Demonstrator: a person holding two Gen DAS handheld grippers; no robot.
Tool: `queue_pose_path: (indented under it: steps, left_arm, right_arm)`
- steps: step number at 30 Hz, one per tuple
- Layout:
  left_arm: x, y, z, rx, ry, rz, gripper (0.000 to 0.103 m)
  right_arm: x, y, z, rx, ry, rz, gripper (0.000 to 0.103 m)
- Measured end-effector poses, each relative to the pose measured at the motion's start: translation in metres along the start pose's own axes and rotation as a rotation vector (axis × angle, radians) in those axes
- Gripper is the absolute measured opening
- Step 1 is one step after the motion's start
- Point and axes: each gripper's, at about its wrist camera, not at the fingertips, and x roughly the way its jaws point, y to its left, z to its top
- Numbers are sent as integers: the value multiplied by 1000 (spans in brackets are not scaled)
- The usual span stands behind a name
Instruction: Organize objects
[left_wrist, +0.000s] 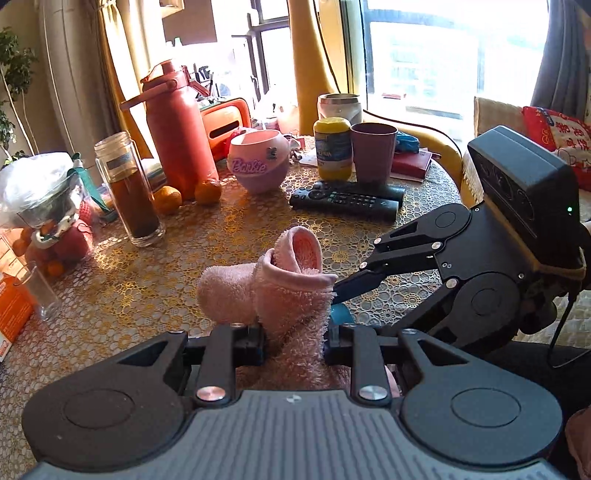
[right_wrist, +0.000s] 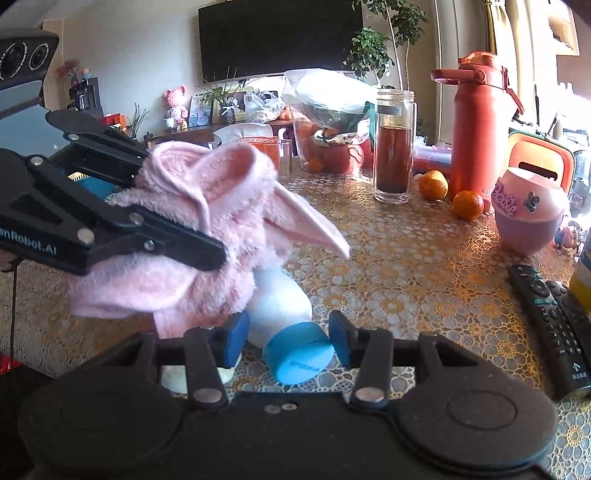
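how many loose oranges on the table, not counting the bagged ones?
2. One orange sits left of the red bottle's base, beside the glass tea bottle; the other orange sits at the base's right. More may be hidden behind the bottles.

Both tools are matte black. The left tool (left_wrist: 295, 341) has a ribbed grey housing plate, two round black pivot discs, flat link bars fastened with silver rivets, and blue pads on its fingertips. The right tool (right_wrist: 286, 341) has the same discs, link bars and silver rivets, with blue fingertip pads (right_wrist: 232, 341). Its side carries a boxy dark-grey camera block with round lens recesses and a small green light. White lettering ending "nRobot.AI" marks the left tool's side plate.
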Motion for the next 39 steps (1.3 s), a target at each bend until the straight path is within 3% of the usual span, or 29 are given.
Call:
queue_pose_path:
  steps: [6,17,25,34,39]
  left_arm:
    - [18,17,1,-63,17,-15,25]
    - [20,77,-9,-135,41,52,25]
    - [17,99,-22,-181,41,94,25]
    - [17,104,-29,-207,46,147,25]
    - [20,102,-46,-163,147,225,25]
  right_arm:
    - [6,1,-1,-55,35,-22,45]
    - [14,-3,-5,-80,53,-7,41]
    - [14,-7,-12,-66,58,-13,40]
    - [16,7,-10,-73,-5,-59,53]
    - [26,15,-12,-97,-4,-102,55]
